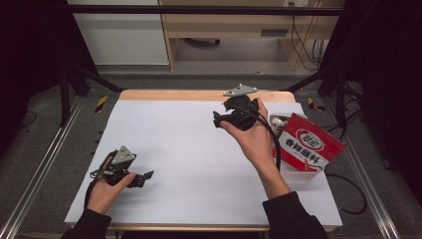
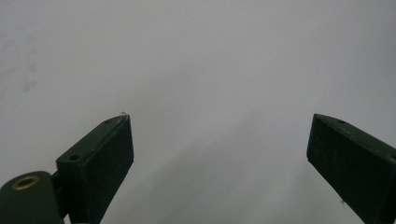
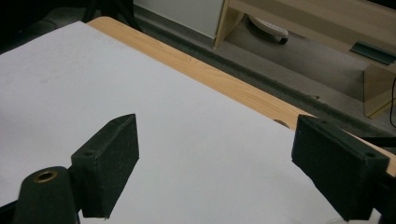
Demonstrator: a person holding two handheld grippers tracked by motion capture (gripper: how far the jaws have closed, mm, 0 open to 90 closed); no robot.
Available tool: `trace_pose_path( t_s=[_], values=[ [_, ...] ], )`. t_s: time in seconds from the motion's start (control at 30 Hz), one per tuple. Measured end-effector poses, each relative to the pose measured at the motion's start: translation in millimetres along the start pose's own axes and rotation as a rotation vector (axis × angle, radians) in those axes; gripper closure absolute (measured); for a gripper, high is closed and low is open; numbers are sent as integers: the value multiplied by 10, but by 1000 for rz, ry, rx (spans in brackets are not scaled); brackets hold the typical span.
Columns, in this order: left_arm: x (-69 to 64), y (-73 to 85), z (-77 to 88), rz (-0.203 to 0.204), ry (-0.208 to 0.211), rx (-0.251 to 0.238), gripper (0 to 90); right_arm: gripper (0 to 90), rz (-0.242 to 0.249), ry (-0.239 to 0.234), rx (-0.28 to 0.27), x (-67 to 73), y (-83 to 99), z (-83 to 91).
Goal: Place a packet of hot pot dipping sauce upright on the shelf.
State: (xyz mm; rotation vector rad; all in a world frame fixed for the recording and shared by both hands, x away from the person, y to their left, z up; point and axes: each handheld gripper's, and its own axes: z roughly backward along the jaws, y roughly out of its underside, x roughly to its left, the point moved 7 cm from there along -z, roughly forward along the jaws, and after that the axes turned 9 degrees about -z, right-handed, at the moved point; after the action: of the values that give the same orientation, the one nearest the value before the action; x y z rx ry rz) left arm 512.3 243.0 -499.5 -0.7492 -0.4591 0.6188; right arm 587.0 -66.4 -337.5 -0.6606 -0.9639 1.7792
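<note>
High view shows the red seasoning packet (image 1: 309,144) standing upright in a clear container (image 1: 293,172) at the right edge of the worktop (image 1: 189,149), with some small white items (image 1: 278,120) tucked just behind it. The right hand-held gripper (image 1: 219,121) hovers just to the left of the packet, near the far edge, its jaws pointing away from the packet toward the white sheet. In the right gripper view those jaws stand wide apart with nothing between them, above bare white paper and the wooden rim (image 3: 224,79) of the worktop.

My reading is that nothing is in hand yet: the step looks like an approach or a repositioning beside the packet. To take the packet, the right hand-held gripper would have to turn toward it and come over its top edge, since the container wall shields its lower part.

The left hand-held gripper (image 1: 147,175) rests low at the near left, well apart from the packet; in the left gripper view its jaws gape over plain white surface, empty. The sheet between the two hands is bare, so nothing blocks the way except the container wall and the person's own right forearm (image 1: 271,174), which lies just beside the packet.
</note>
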Motion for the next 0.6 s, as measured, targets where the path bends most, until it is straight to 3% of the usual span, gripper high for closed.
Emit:
trace_pose_path(
  t_s=[0.6],
  values=[
    [13, 5, -6, 2, -3, 1, 67, 120, -53, -11, 35, 50, 679, -218]
  ],
)
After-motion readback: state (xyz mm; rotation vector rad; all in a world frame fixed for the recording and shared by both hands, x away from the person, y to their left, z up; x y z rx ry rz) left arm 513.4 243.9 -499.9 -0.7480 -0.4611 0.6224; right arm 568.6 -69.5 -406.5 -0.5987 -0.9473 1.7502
